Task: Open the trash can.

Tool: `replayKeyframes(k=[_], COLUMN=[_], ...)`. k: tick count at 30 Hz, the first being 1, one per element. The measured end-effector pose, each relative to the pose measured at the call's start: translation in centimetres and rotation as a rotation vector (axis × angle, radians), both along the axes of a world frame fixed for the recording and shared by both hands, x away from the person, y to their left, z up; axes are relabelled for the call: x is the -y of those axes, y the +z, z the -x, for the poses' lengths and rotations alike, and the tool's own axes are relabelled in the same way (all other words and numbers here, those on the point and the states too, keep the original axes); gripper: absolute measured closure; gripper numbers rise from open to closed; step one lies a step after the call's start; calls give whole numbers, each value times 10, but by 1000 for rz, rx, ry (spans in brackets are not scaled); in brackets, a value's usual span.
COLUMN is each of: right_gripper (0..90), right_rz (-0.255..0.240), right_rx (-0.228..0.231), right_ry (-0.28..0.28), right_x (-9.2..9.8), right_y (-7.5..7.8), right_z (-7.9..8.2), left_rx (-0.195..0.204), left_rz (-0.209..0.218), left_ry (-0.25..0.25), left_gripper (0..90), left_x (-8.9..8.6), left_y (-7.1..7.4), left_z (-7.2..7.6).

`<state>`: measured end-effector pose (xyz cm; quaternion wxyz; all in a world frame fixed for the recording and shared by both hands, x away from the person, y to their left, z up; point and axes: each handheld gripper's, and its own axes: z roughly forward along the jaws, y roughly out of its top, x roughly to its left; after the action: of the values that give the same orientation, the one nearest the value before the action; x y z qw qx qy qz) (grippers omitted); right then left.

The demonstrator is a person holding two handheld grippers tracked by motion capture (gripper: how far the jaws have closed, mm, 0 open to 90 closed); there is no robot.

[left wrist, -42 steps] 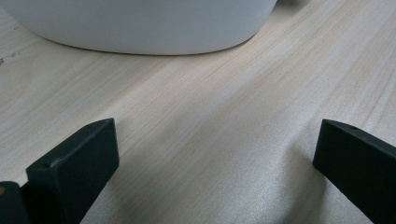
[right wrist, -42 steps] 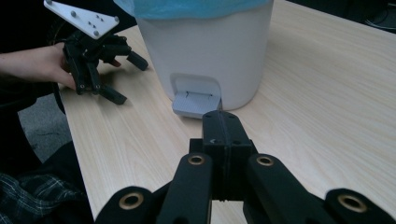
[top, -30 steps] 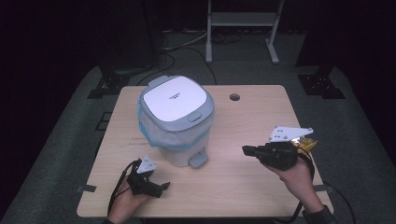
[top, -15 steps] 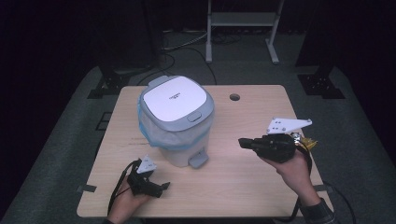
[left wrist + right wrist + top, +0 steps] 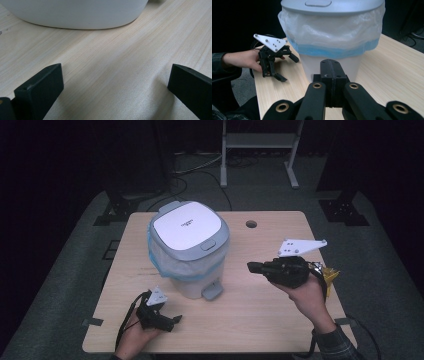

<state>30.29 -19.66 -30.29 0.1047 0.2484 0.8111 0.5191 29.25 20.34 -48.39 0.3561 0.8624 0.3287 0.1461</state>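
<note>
1. Table (image 5: pixel 280 320): pale wood, with a round hole (image 5: pixel 251 224) near its far edge.
2. Bin (image 5: pixel 189 251): white body, grey-rimmed lid closed, standing upright left of the table's centre. A clear bag with a blue band (image 5: pixel 332 50) is folded over the rim and hangs down outside the wall. A grey pedal (image 5: pixel 212 291) juts from the base on the person's side.
3. Right gripper (image 5: pixel 253 267): held in the right hand (image 5: pixel 306 295) above the table to the right of the bin, pointing at its wall and apart from it. In the right gripper view the jaws are pressed together with nothing between them.
4. Left gripper (image 5: pixel 175 320): held in the left hand (image 5: pixel 134 338) low at the near-left of the table, just before the bin. Its jaws stand spread wide over bare wood and hold nothing.
</note>
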Motion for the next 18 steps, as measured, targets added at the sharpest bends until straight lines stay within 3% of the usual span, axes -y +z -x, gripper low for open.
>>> replayKeyframes(k=[18], right_gripper=[899], right_rz=[-15], right_rx=[47], right_ry=[34], right_x=[-25], right_y=[25], right_z=[-9], left_rx=[1], left_rz=[0], left_ry=[0], left_gripper=[0], left_x=[0], left_y=[0], left_z=[0])
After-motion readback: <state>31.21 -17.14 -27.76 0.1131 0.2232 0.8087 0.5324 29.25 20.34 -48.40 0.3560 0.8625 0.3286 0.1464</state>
